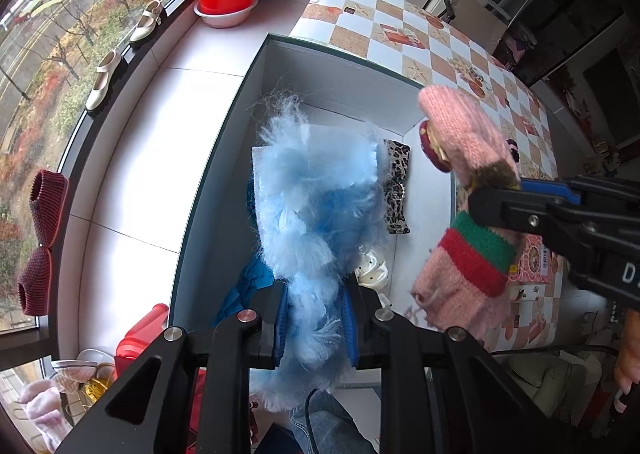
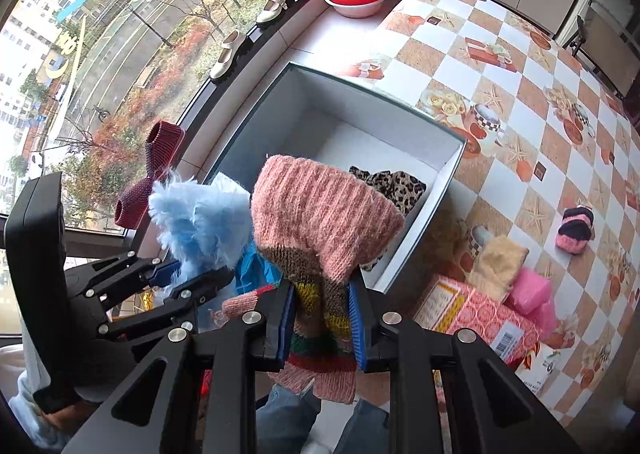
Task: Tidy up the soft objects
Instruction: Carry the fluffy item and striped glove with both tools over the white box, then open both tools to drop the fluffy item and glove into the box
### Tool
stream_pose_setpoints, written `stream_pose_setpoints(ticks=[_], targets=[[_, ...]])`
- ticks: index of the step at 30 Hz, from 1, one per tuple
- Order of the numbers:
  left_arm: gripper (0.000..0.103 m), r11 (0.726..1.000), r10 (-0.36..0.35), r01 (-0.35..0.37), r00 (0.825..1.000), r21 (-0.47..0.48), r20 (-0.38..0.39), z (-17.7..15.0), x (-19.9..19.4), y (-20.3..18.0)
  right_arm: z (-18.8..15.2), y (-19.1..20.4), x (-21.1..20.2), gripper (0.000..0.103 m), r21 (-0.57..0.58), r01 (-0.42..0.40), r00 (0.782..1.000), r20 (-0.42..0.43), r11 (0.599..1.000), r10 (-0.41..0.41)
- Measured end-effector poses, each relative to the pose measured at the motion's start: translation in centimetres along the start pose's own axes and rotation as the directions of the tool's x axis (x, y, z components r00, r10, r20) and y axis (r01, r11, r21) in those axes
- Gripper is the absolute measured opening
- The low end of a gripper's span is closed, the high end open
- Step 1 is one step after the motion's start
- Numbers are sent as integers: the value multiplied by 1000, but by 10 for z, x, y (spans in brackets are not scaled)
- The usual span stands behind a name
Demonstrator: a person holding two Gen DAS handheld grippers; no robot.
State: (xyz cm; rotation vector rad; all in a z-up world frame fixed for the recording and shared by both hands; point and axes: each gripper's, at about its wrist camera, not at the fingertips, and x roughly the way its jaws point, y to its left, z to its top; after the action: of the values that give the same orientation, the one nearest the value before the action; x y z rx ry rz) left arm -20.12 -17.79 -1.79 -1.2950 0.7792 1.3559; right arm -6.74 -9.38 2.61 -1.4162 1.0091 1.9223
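On the windowsill, maroon knitted slippers (image 1: 38, 242) lie leftmost. The left gripper (image 1: 316, 322) clamps a fluffy light-blue furry item (image 1: 316, 206) above the open grey cardboard box (image 1: 224, 158), where a leopard-print pouch (image 1: 397, 186) lies. To the right, the right gripper (image 2: 322, 318) pinches a pink knitted glove with striped cuff (image 2: 324, 222) over the box's edge.

Close wrist views, shared box (image 1: 224, 158) (image 2: 256, 126)

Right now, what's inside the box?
In the box: a leopard-print cloth, something blue and a white spotted piece. The fluffy blue item covers the rest.
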Motion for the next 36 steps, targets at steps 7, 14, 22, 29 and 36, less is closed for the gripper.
stream_pose_setpoints(ticks=[7,14,22,29,36], targets=[[25,1000,13,-14,1000,-6,-14,9,10,1,21,-6,16,25,10,13,1000,-6,1000,-13],[25,1000,21,-21,999,-4,-33,13,21,-2,36,-15,30,25,27,34,999,-17,999,-34],[27,1000,27,-28,999,-4,-43,17,32,-6,48,-22,41,25,41,47,998,-30,998,-46],[77,999,46,-46,999,-10,-24,19,33,-9,47,-29,49,25,51,61,997,-52,997,-58],[95,997,82,-82,996,-14,-40,19,37,-12,45,-38,45,85,77,77,996,-55,994,-73]])
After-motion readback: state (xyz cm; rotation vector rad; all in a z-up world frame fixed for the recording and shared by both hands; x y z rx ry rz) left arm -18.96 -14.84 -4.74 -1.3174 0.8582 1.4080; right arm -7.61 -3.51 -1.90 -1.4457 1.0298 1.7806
